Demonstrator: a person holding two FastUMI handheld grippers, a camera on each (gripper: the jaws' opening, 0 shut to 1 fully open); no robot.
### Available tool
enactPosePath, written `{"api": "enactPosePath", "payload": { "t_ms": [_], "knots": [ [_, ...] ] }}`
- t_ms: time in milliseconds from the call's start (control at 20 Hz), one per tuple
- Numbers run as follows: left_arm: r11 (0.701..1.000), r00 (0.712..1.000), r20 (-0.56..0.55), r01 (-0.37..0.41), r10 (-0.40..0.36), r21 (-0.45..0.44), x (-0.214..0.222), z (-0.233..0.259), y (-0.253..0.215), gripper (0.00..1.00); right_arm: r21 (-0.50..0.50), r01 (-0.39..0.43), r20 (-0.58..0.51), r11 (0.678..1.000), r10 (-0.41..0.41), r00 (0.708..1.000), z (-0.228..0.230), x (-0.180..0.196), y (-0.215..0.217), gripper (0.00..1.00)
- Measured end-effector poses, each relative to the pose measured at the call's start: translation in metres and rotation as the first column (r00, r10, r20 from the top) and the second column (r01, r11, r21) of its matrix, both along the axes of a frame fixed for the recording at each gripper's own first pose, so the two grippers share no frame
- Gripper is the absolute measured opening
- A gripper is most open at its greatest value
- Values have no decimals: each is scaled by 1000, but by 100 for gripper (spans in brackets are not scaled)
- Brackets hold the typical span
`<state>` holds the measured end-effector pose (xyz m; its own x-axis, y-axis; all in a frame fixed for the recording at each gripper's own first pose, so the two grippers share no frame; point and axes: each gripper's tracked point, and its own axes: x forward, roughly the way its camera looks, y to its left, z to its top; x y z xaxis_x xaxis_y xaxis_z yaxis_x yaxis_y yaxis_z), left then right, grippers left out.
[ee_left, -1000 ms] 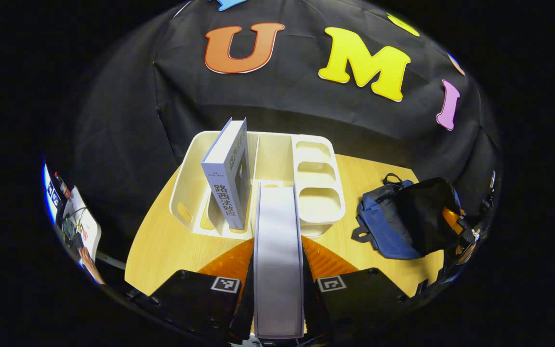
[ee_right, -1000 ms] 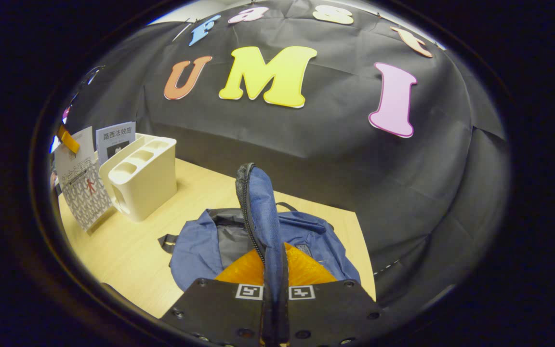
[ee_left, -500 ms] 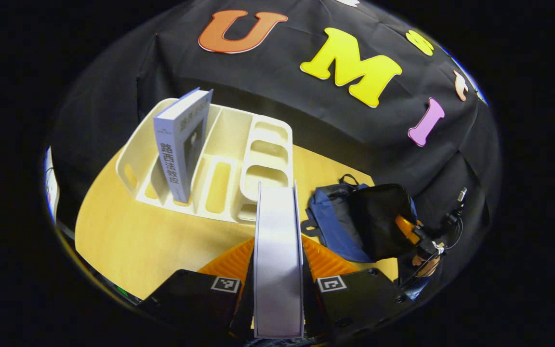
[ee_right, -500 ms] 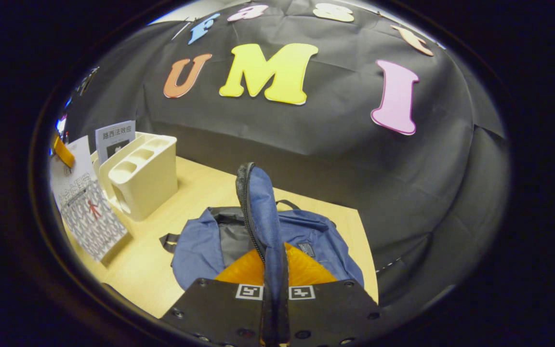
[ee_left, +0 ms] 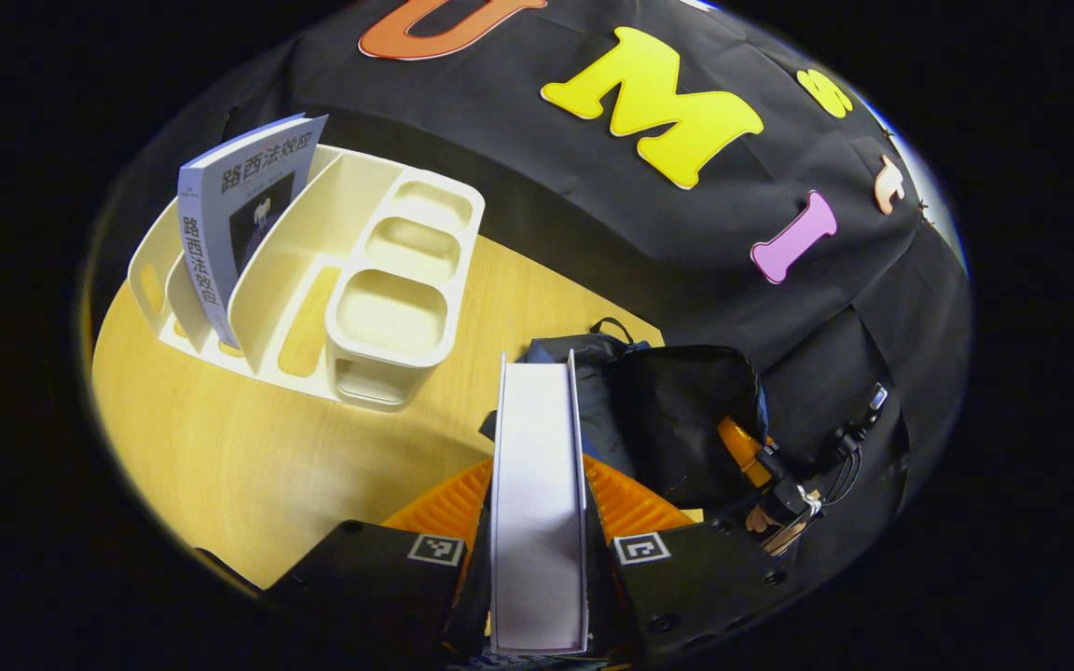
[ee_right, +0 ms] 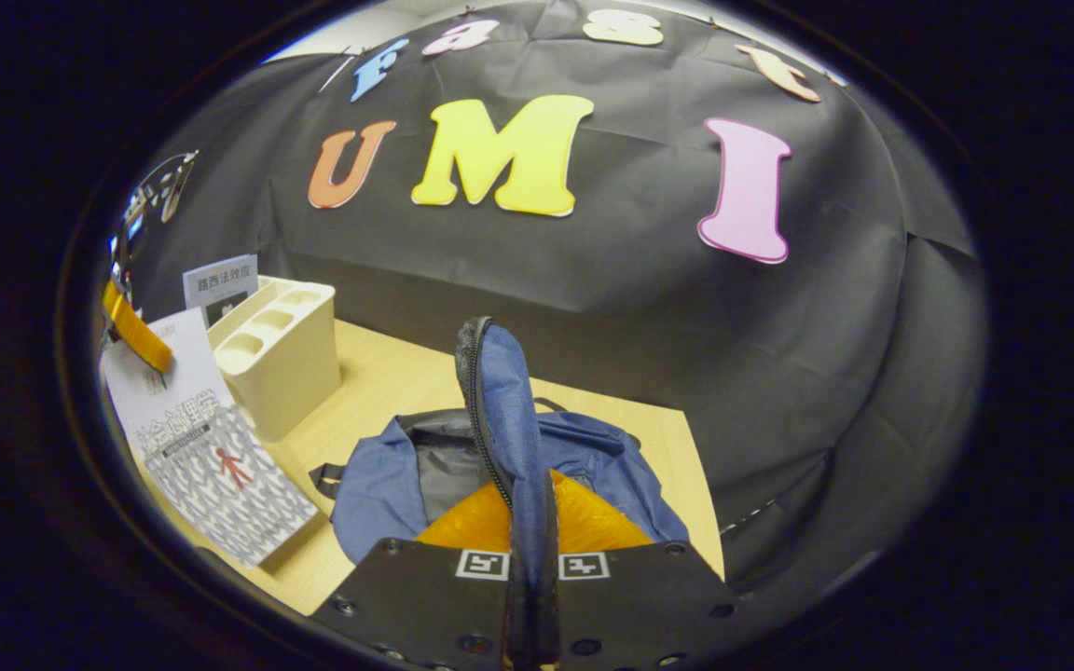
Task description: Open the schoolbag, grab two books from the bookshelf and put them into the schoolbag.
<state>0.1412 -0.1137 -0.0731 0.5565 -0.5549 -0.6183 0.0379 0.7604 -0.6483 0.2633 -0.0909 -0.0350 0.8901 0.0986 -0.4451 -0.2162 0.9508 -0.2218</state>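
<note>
On the yellow wooden table [ee_left: 220, 466] stands a cream plastic bookshelf [ee_left: 313, 270] with upright slots and three small cup-like wells along one side; one book [ee_left: 220, 224] with a pale cover remains leaning in a slot, Chinese characters printed on its spine and front, too small for me to read with confidence. At the bottom of the left gripper view, the left gripper [ee_left: 537, 550] has its jaws clenched on a second book [ee_left: 537, 503], held edge-on with the white page block facing the camera and both fingers pressing its covers. Seen from the right gripper view, that same held book [ee_right: 220, 457] shows a white cover with a grey patterned lower half, a small red figure and dark Chinese lettering; it hangs tilted above the table, just beside the bag. The blue schoolbag [ee_right: 593, 457] lies on the table near the bookshelf, its mouth open onto a dark grey lining. The right gripper [ee_right: 530, 578] has its jaws closed on the bag's zippered blue flap [ee_right: 504, 419], lifted upright
</note>
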Motion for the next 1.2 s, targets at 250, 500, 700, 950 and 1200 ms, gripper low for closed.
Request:
{"api": "enactPosePath", "payload": {
  "t_ms": [250,500,700,950,1200],
  "knots": [
    [992,999,31,-36,40,-123,31,12,-44,45,43,16,10,999,-16,1000,12,4,-11,5],
    [969,997,21,-68,75,-239,69,4,-89,44,68,26,44,997,-29,999,22,7,-22,1],
    [926,989,-49,-146,138,-349,103,-17,-121,44,104,36,41,994,-40,998,24,9,-27,4],
    [905,970,-95,-242,223,-351,124,-46,-147,44,123,40,46,992,-46,998,24,7,-28,4],
    [899,970,-73,-241,230,-367,125,-65,-179,45,122,36,58,992,-43,997,25,8,-19,4]
  ]
}}
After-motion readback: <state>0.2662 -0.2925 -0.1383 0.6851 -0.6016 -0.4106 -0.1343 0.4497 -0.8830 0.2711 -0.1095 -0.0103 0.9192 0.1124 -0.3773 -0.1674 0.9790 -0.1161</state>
